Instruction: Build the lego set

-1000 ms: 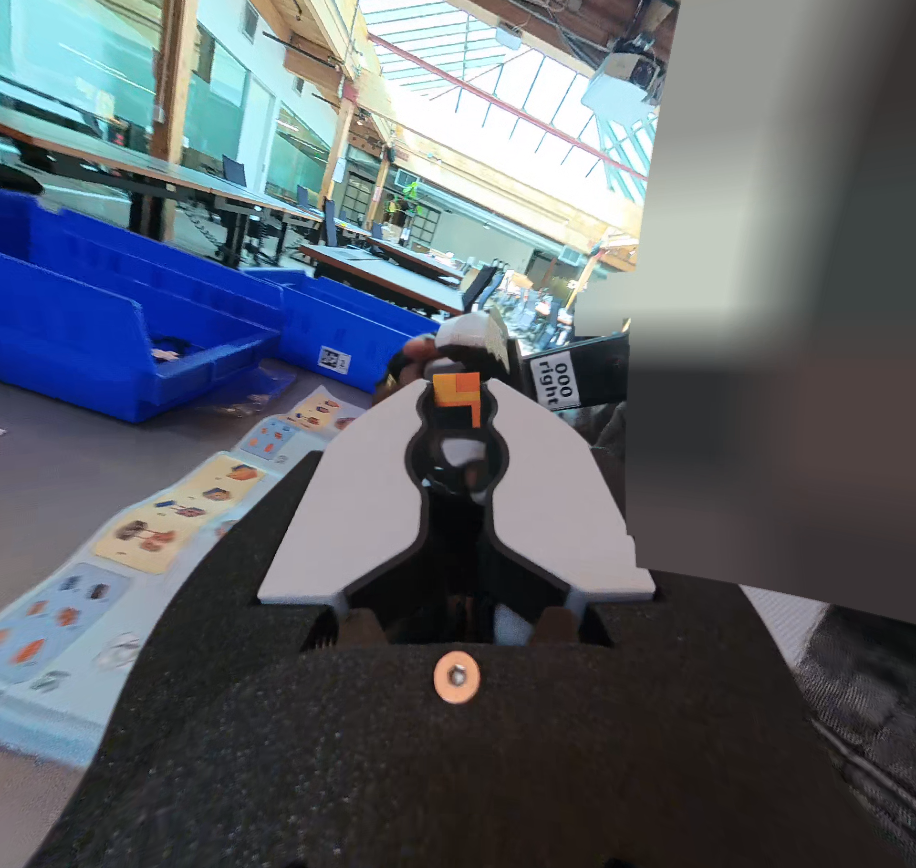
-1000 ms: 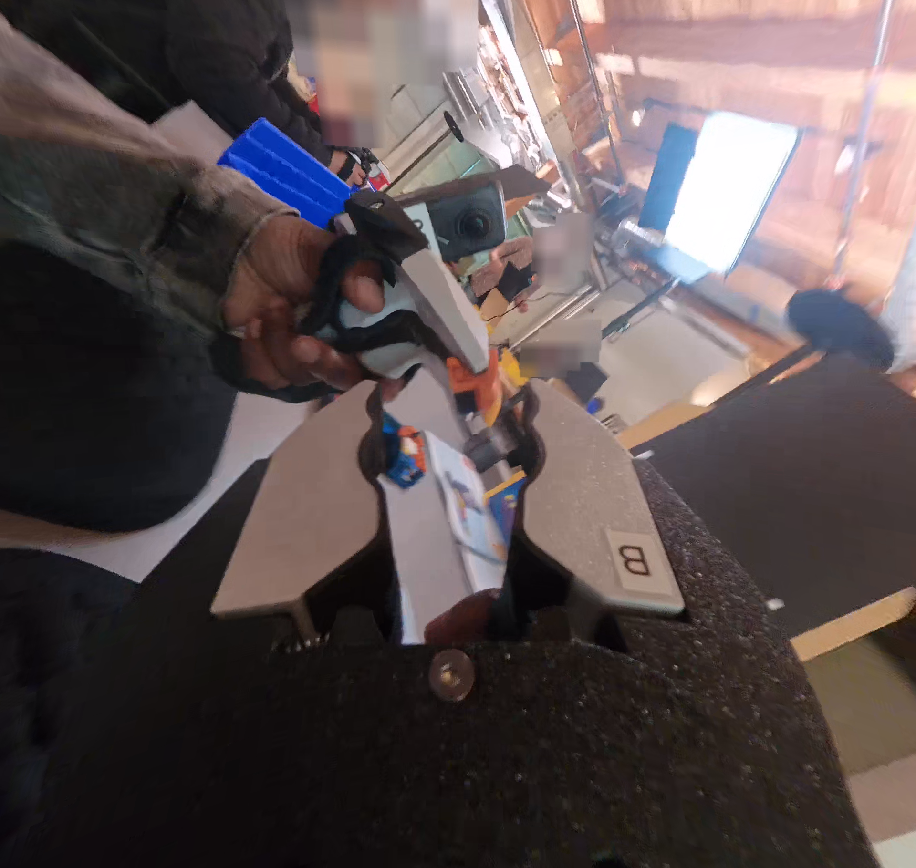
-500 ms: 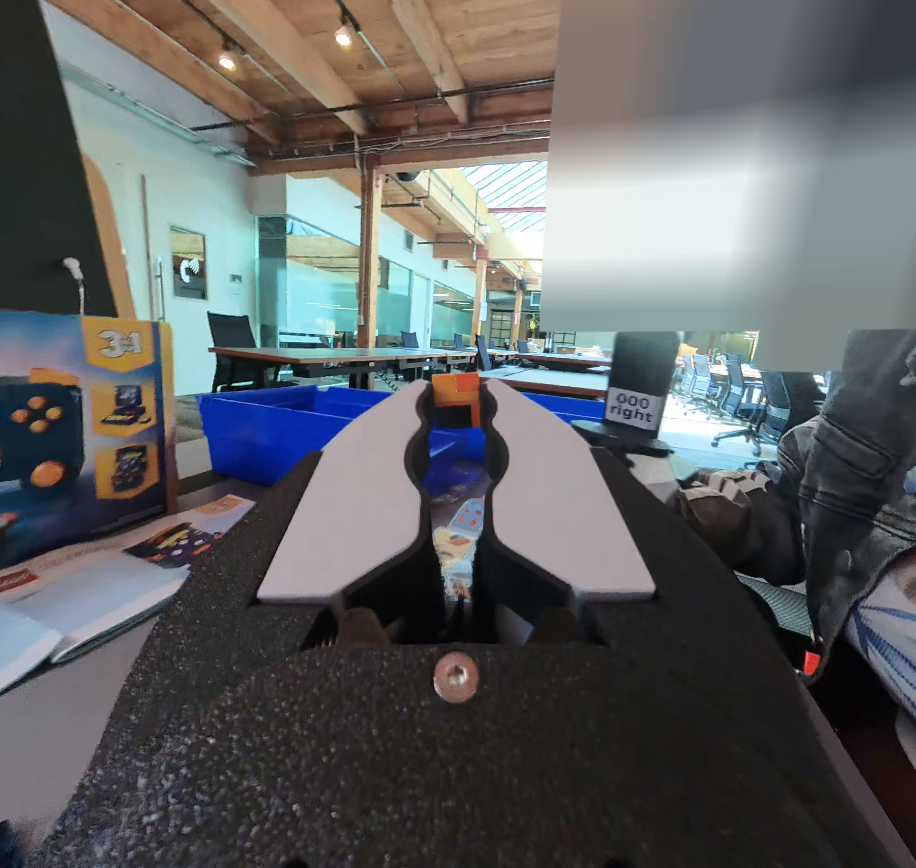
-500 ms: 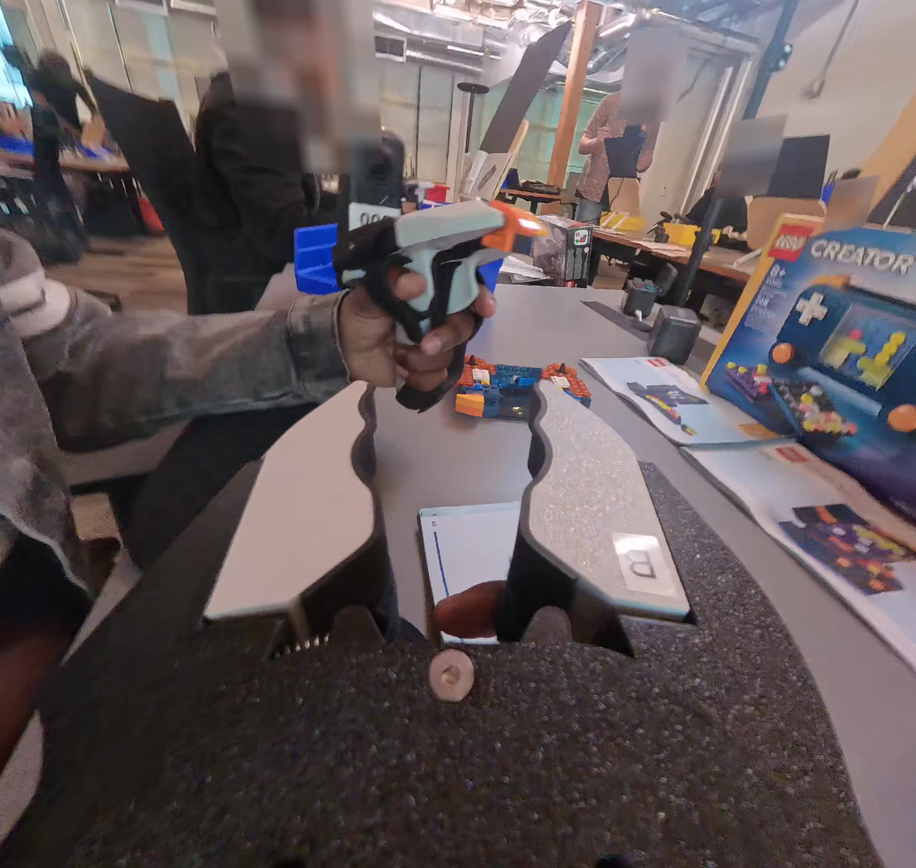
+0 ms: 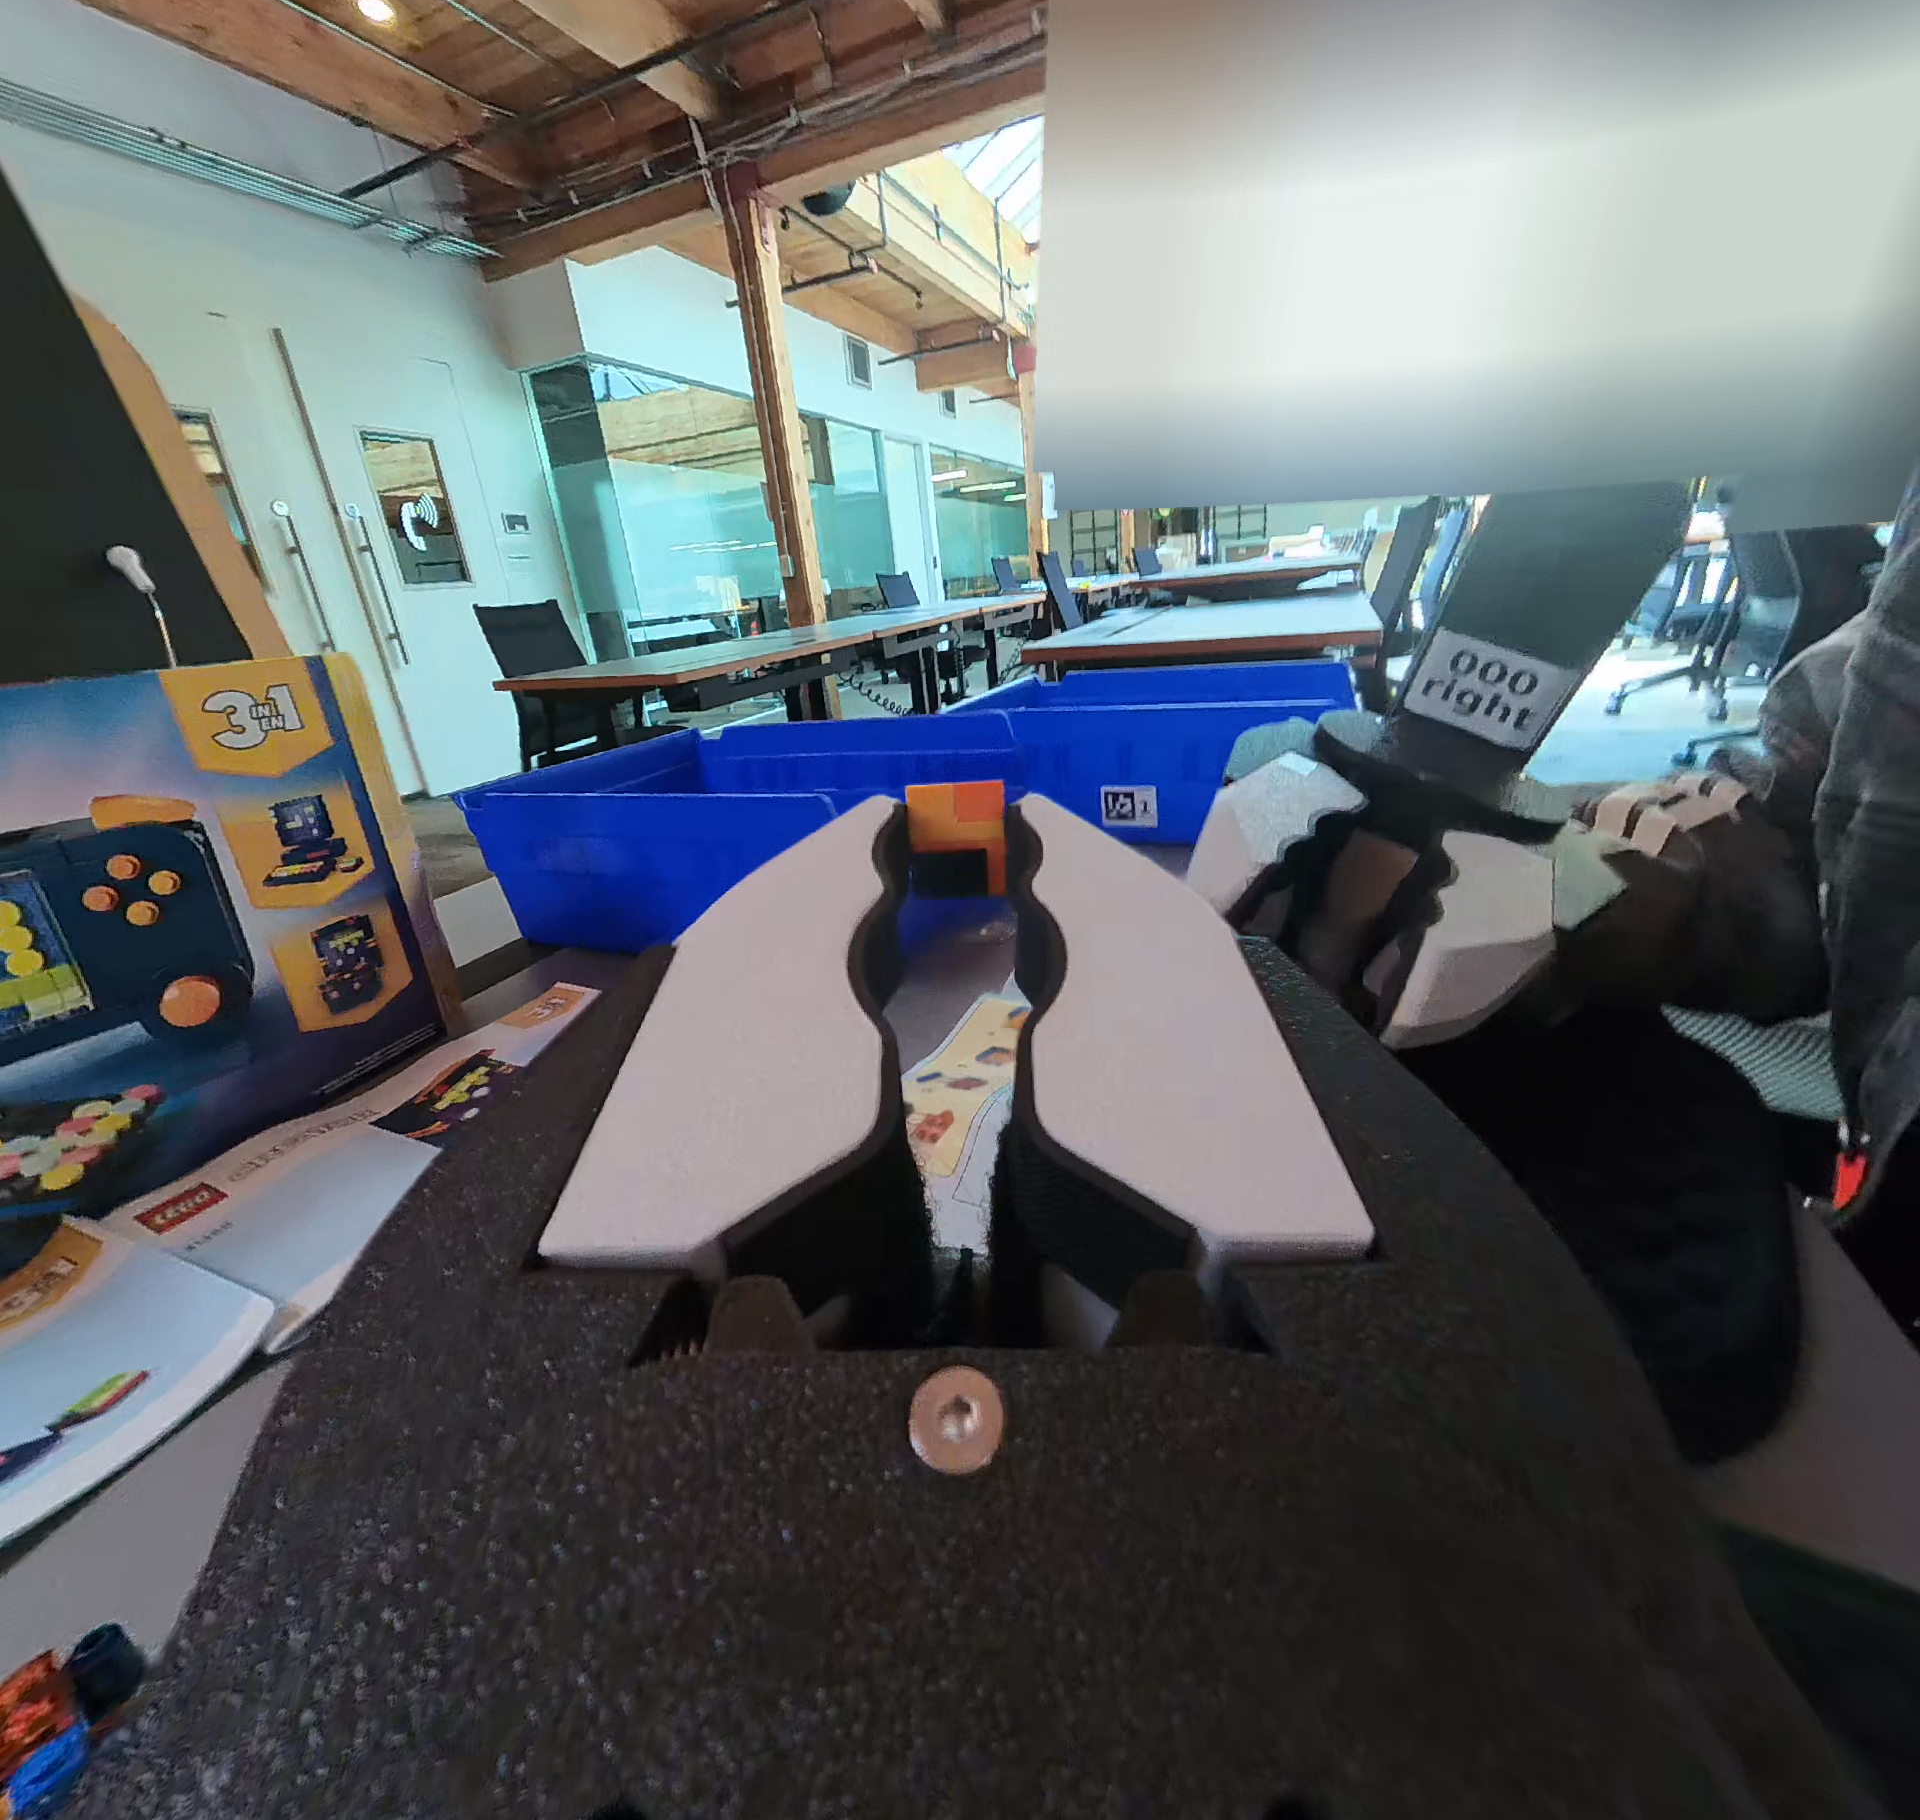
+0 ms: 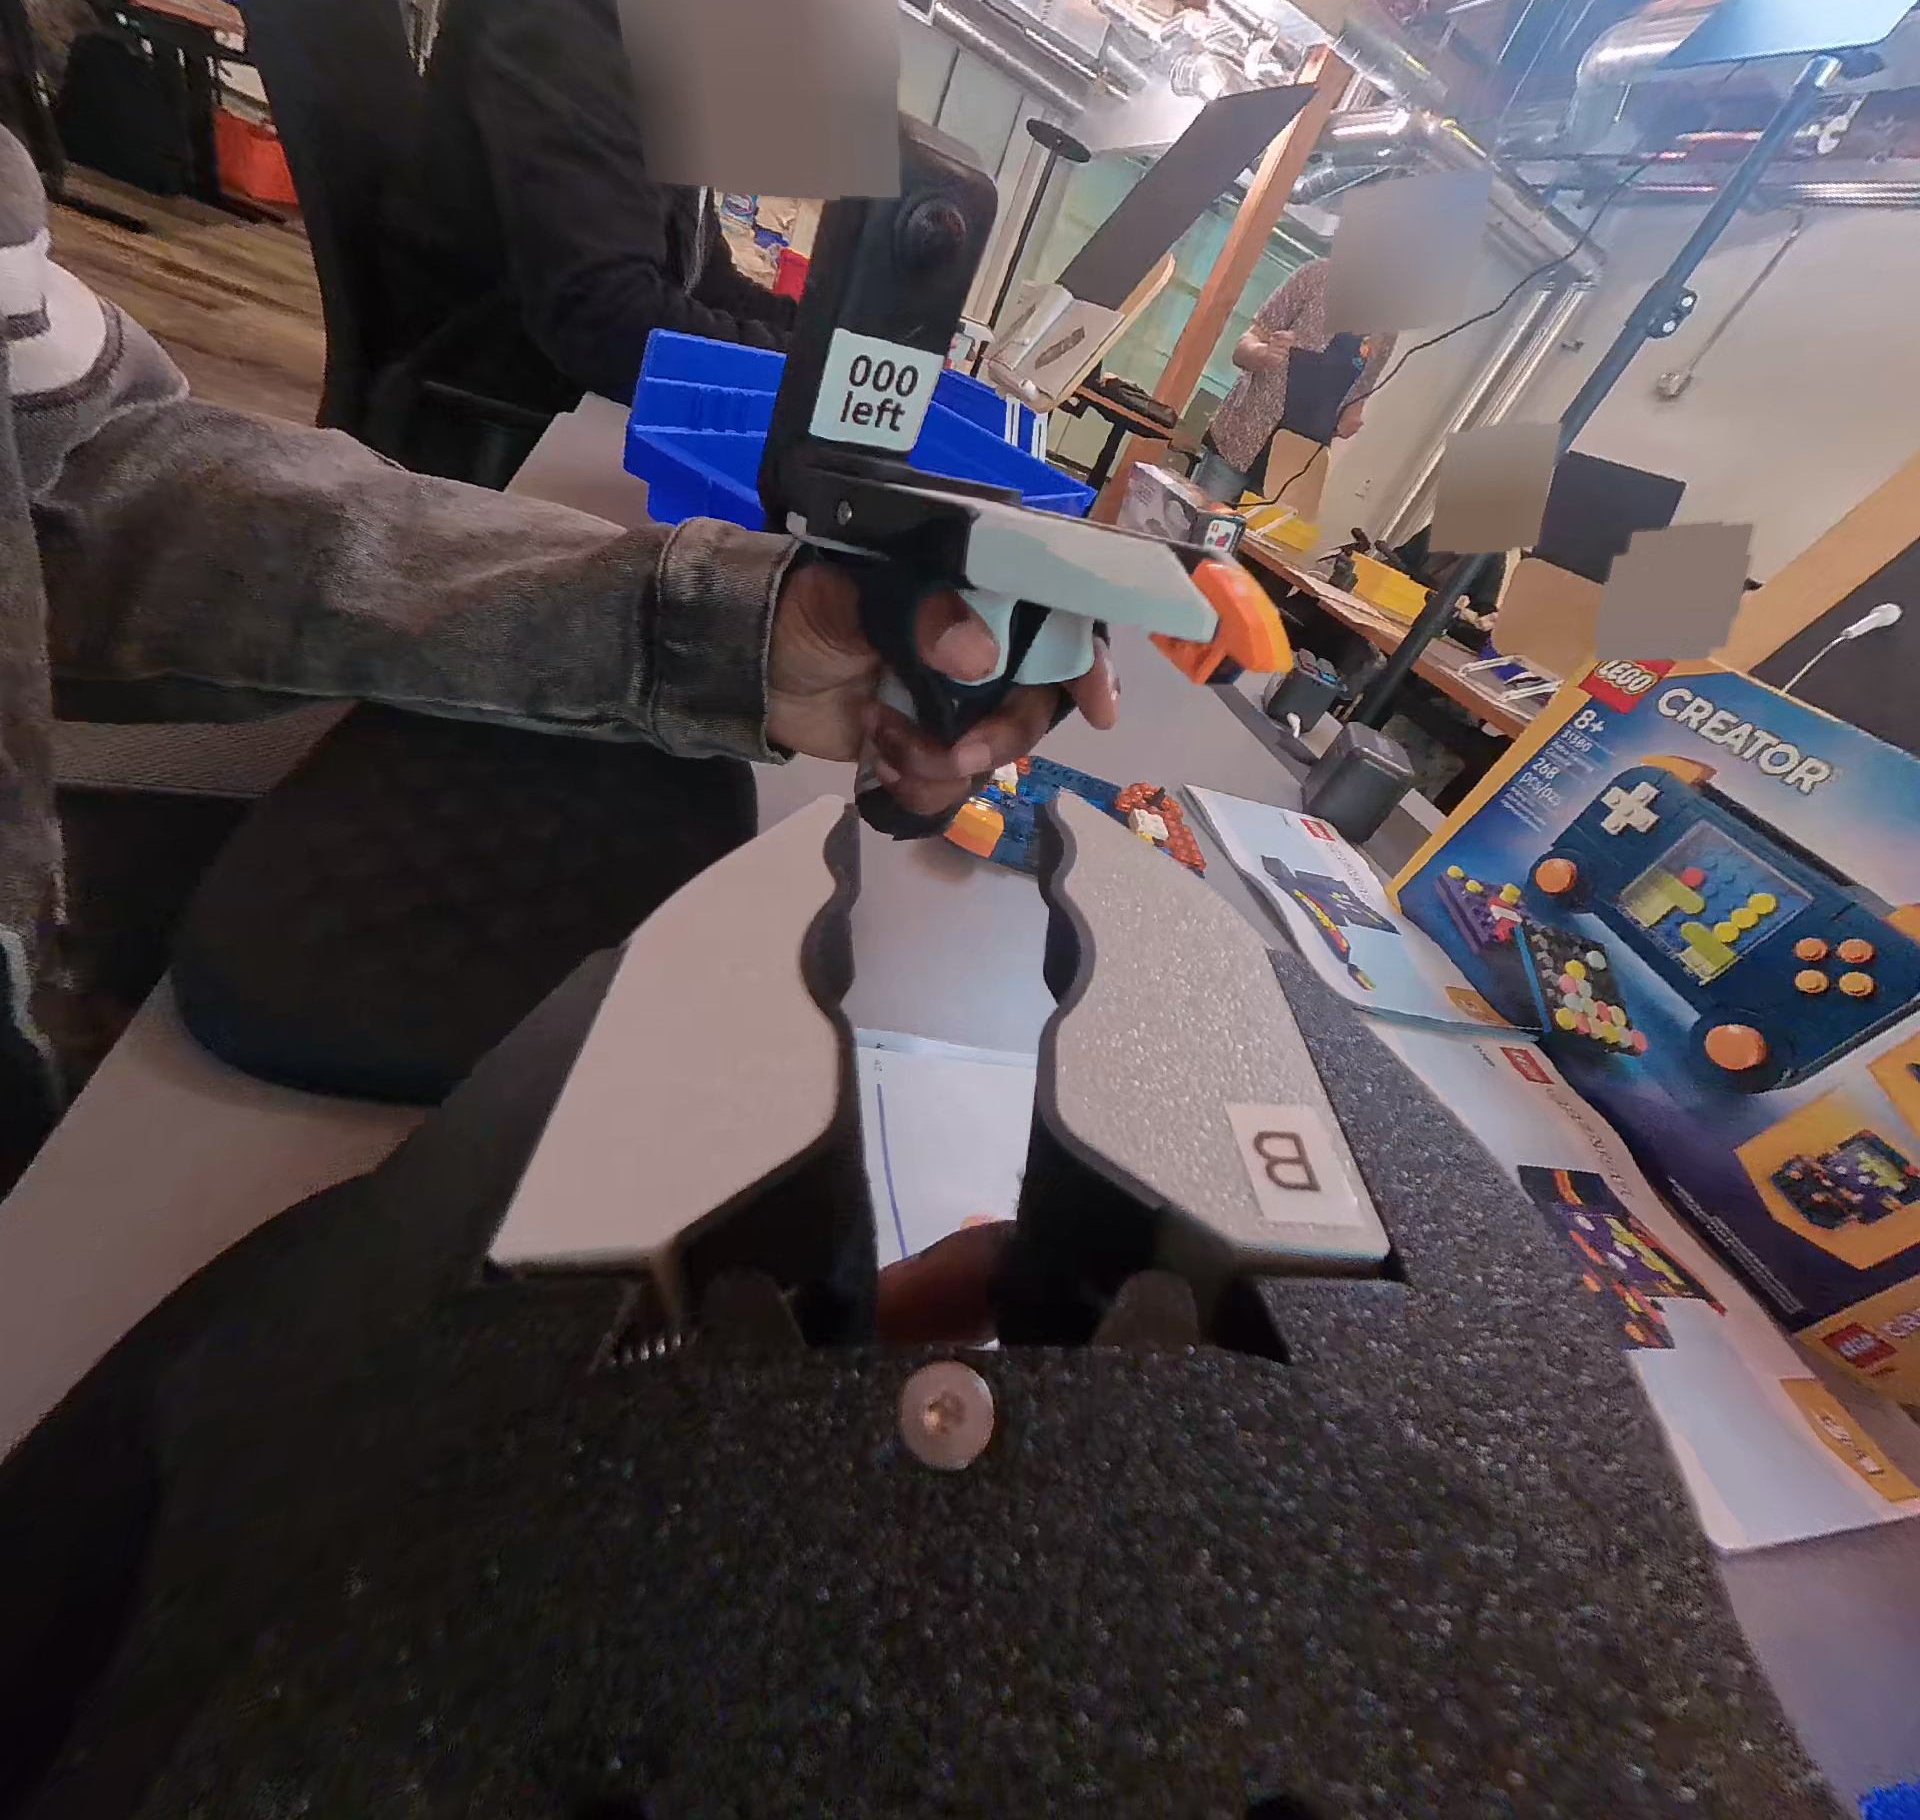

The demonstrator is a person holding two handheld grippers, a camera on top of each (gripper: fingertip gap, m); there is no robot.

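Holding an orange brick piece [image 5: 956, 835] at the very tips, the left gripper [image 5: 956, 840] has both pads pressed on it, lifted above the grey table [image 6: 956, 949]. Right gripper [image 6: 948, 835] has its jaws apart with nothing between them, near the part-built blue model [image 6: 1023, 820]. Risk: the tip-only grip could let the piece twist or drop. The 2 grippers sit close and might collide. Booklets [image 6: 1320, 897] and the box [image 6: 1704, 939] crowd the right side.

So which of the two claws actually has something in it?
The left claw: an orange brick piece sits pinched between its tips. The right claw stands open on nothing.
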